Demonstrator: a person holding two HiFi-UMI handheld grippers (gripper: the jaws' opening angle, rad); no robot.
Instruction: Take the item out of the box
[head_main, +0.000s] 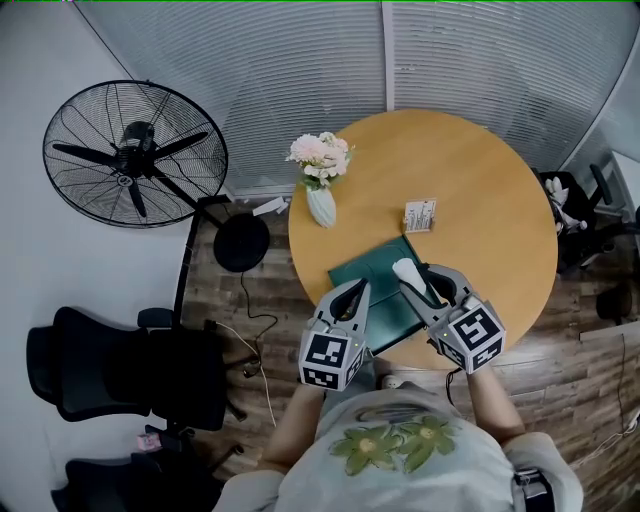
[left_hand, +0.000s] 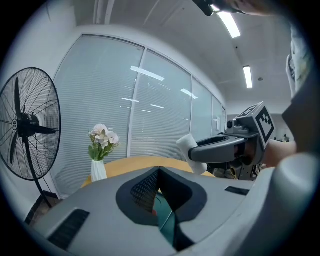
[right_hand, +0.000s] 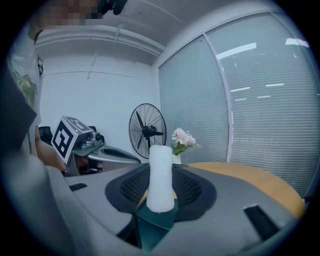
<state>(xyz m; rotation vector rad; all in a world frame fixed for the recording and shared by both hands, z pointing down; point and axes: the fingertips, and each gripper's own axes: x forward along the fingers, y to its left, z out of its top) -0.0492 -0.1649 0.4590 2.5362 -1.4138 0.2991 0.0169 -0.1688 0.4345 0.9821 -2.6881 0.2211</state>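
Right gripper (head_main: 422, 278) is clamped on the white roll (right_hand: 161, 172), which sits above the green box (head_main: 385, 262) at the table's (head_main: 480, 180) near edge and looks clear of it. Left gripper (head_main: 355, 293) is pinched on the box's left rim. Removal looks basically done; probably only setting the roll down remains.

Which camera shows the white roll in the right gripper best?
Right gripper view: the white roll stands full length between its jaws. Head view shows only a small end; left gripper view shows it partly behind the right gripper.
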